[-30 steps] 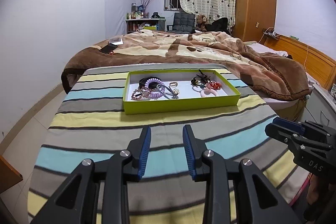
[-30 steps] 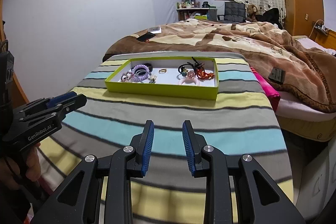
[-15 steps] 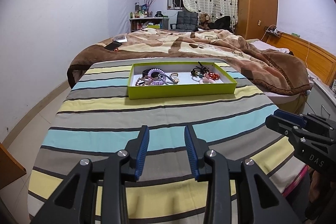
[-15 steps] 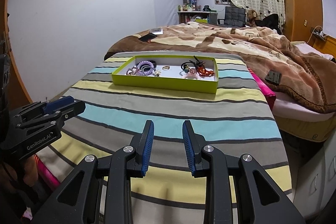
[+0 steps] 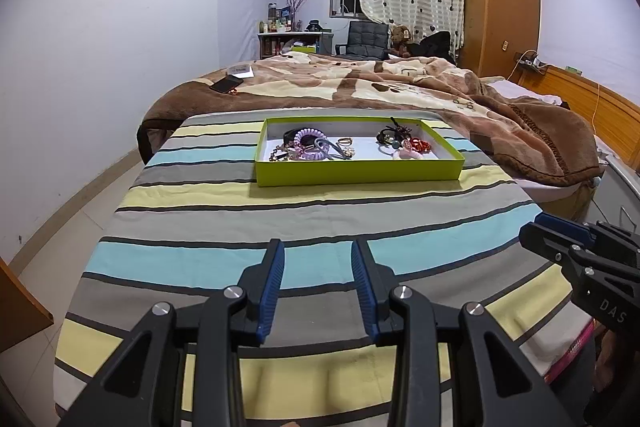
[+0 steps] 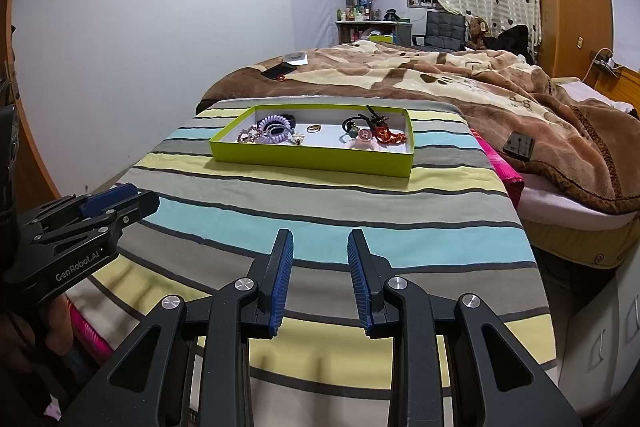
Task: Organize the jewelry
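Observation:
A lime-green shallow box [image 5: 360,173] [image 6: 312,159] lies on the far part of a striped cloth. On its left side sits a purple coil hair tie [image 5: 308,138] [image 6: 274,125] among bead bracelets, near the middle a small gold ring [image 5: 345,140] [image 6: 314,127], and on the right a pink clip [image 6: 362,143] with black and orange ties [image 5: 420,145]. My left gripper [image 5: 318,255] hovers open over the near stripes, well short of the box. My right gripper [image 6: 320,247] stands open too, nothing between its blue pads.
The striped cloth [image 5: 240,223] covers a table set against a bed with a brown blanket [image 5: 400,87]. A phone [image 5: 226,83] lies on the blanket. White cabinet drawers [image 6: 596,339] stand at the right, a wooden edge [image 5: 24,311] at the left.
Both grippers have drawn back from the box, which now looks smaller and farther off. The left jaws stand slightly wider than a second ago.

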